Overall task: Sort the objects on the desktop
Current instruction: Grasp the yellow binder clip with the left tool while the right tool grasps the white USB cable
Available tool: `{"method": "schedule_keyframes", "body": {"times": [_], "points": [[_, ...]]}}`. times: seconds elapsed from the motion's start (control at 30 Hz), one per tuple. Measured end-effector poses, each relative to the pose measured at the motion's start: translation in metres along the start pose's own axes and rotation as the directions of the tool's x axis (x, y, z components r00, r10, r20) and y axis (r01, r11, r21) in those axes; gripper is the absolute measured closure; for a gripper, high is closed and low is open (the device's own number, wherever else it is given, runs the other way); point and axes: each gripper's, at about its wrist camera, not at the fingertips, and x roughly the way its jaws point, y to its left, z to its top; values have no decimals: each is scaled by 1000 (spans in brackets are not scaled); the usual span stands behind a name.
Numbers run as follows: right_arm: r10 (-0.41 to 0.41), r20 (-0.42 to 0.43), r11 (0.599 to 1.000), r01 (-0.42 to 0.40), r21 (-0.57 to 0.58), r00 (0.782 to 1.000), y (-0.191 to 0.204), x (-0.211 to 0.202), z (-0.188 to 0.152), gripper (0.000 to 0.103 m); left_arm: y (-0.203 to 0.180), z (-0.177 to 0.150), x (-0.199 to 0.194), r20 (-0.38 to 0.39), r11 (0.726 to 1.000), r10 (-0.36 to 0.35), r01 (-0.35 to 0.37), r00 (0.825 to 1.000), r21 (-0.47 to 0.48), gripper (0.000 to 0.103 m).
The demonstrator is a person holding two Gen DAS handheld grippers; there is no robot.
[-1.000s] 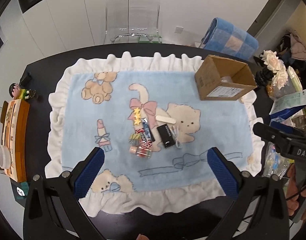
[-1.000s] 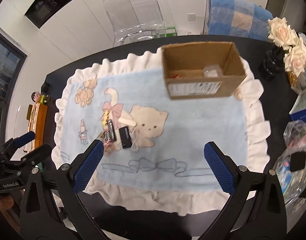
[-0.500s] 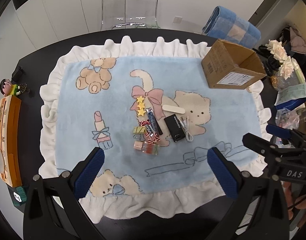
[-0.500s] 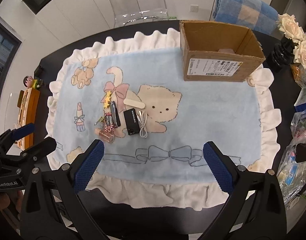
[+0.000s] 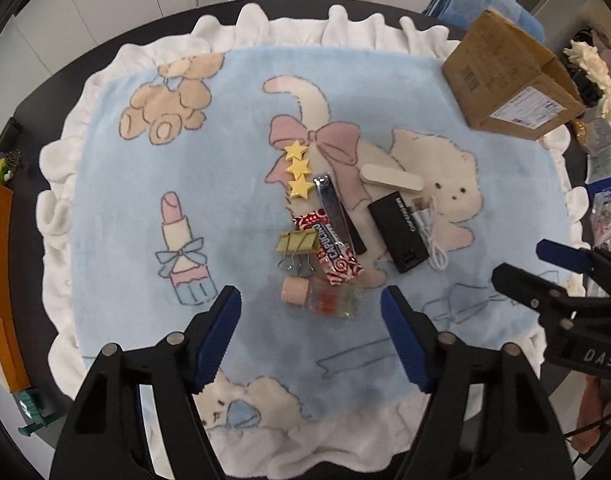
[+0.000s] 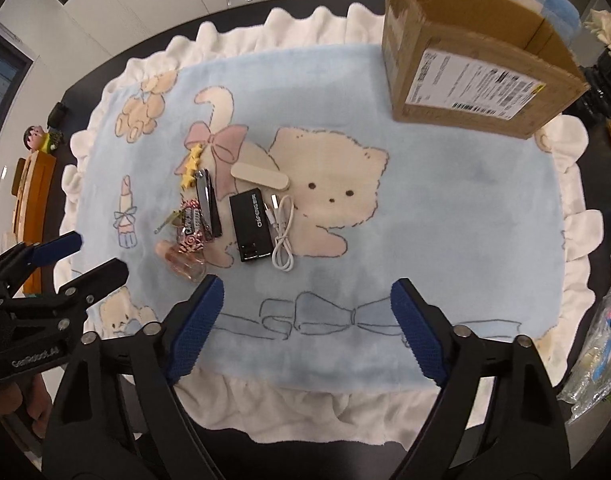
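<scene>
Jaws wide; small clear bottle sideways

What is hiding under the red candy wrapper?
The red candy wrapper lies across the clear little bottle and touches the gold binder clip. Beneath it only the blue blanket shows around its edges; anything directly underneath is covered.

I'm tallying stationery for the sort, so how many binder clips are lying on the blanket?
1. A single olive binder clip lies on the blanket, left of the red candy wrapper and above the small bottle. Others could hide beneath the pile.
</scene>
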Motion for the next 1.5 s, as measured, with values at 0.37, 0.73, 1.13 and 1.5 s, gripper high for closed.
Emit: {"method": "schedule_keyframes", "body": {"times": [0.37, 0.73, 1.13, 1.5], "points": [[8, -37, 1000, -9, -23, 999, 4, 55, 13, 29, 11, 23, 42, -63, 1000, -7, 7, 998, -4, 53], [35, -95, 999, -35, 1, 995, -1, 89, 25, 29, 13, 30, 63, -114, 999, -46, 47, 992, 4, 70], [78, -119, 997, -77, 12, 990, 8, 97, 28, 93, 20, 27, 53, -102, 998, -63, 60, 993, -30, 70], [138, -89, 988, -130, 85, 987, -4, 81, 23, 102, 28, 30, 33, -57, 997, -65, 63, 996, -48, 70]]}}
